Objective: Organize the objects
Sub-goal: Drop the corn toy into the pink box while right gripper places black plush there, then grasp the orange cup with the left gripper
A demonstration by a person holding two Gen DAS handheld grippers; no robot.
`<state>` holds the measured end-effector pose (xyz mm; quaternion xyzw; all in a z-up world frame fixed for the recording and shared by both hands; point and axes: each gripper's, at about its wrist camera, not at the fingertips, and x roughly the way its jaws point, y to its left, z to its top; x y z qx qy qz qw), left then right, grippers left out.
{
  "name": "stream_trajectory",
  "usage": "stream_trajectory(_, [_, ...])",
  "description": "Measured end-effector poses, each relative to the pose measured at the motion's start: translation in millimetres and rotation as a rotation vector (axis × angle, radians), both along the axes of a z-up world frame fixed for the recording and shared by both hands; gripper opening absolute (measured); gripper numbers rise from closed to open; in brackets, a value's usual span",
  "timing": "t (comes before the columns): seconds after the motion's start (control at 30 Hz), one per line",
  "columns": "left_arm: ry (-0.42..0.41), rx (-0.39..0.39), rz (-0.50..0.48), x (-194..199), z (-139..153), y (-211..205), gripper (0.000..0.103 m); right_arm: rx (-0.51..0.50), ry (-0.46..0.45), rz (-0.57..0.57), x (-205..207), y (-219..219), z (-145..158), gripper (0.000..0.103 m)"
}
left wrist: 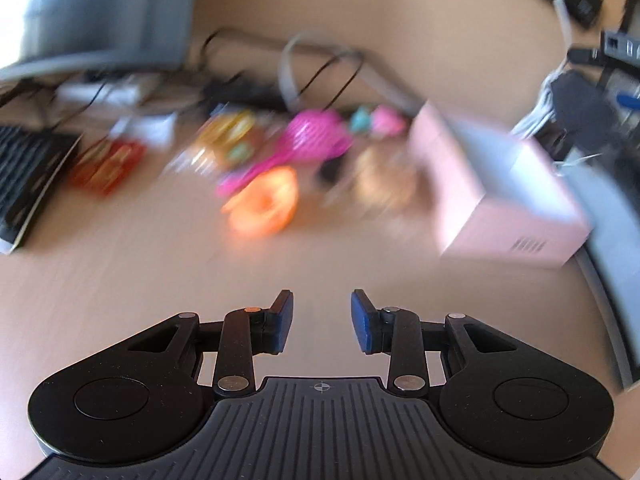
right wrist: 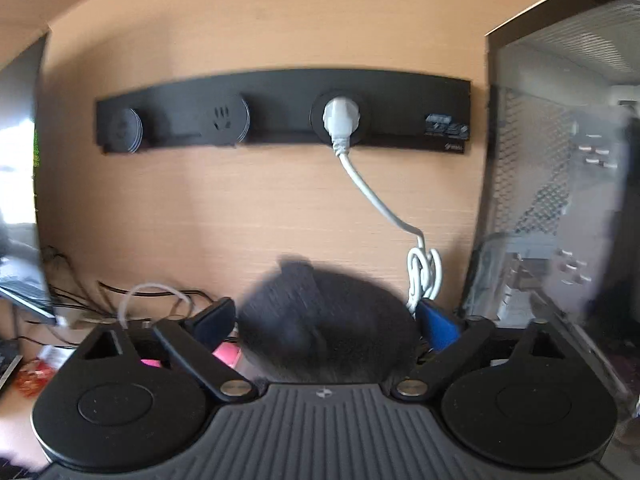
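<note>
A: Left wrist view, left to right: keyboard [left wrist: 28, 184], red packet [left wrist: 106, 166], then a blurred pile of small toys: yellow one [left wrist: 230, 130], pink brush [left wrist: 308, 140], orange ring [left wrist: 264, 200], a tan thing [left wrist: 384, 180]. Pink box [left wrist: 504, 196] sits at the right end, open top.

B: Left gripper [left wrist: 322, 320]?

A: Jaws part open, nothing between them, bare desk [left wrist: 160, 280] underneath. The pile lies ahead of the fingers, slightly left of centre; the box is ahead and to the right.

B: Brush axis?

A: Handle runs down-left, head up-right, so diagonal across the left fingers. Heavy blur, don't trust it much.

B: Right side?

A: Right gripper [right wrist: 326, 320] jaws spread wide. A dark fuzzy thing [right wrist: 324, 328] fills the gap between them. Can't tell whether the pads touch it, it's smeared. Behind it: black socket strip [right wrist: 280, 112] on the wall, white cable [right wrist: 376, 200] hanging down, mesh rack [right wrist: 560, 180] at the right.

B: Which hand for the pile?

A: My read: left. It faces the toys with free jaws. The right one points at the wall, pile barely visible at its lower left.
</note>
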<state>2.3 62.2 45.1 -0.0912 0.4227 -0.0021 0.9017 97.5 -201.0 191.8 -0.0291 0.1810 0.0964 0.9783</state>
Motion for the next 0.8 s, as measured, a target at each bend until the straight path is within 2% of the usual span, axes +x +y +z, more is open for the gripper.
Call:
stream_trajectory(0.07, [0.034, 0.045, 0.007, -7, -6, 8, 0.035, 0.001, 0.041, 0.004, 6, 10, -8, 0.099])
stream_trajectory(0.13, [0.028, 0.043, 0.027, -10, -7, 20, 0.035, 0.029, 0.096, 0.045, -1, 16, -22, 0.101])
stream_trajectory(0.3, [-0.085, -0.006, 0.051, 11, 13, 41, 0.035, -0.036, 0.184, 0.097, -44, 26, -59, 0.102])
stream_trajectory(0.4, [-0.112, -0.023, 0.049, 35, 20, 45, 0.035, -0.051, 0.253, 0.105, -70, 22, -77, 0.102])
stream_trajectory(0.5, [-0.08, -0.004, 0.04, 61, 15, 43, 0.035, -0.08, 0.283, 0.089, -94, 21, -89, 0.102])
stream_trajectory(0.63, [-0.054, -0.031, 0.026, 82, 3, 41, 0.035, -0.106, 0.309, 0.064, -113, 19, -96, 0.103])
stream_trajectory(0.8, [-0.026, 0.007, 0.017, 97, -14, 37, 0.035, -0.125, 0.338, 0.039, -131, 19, -103, 0.103])
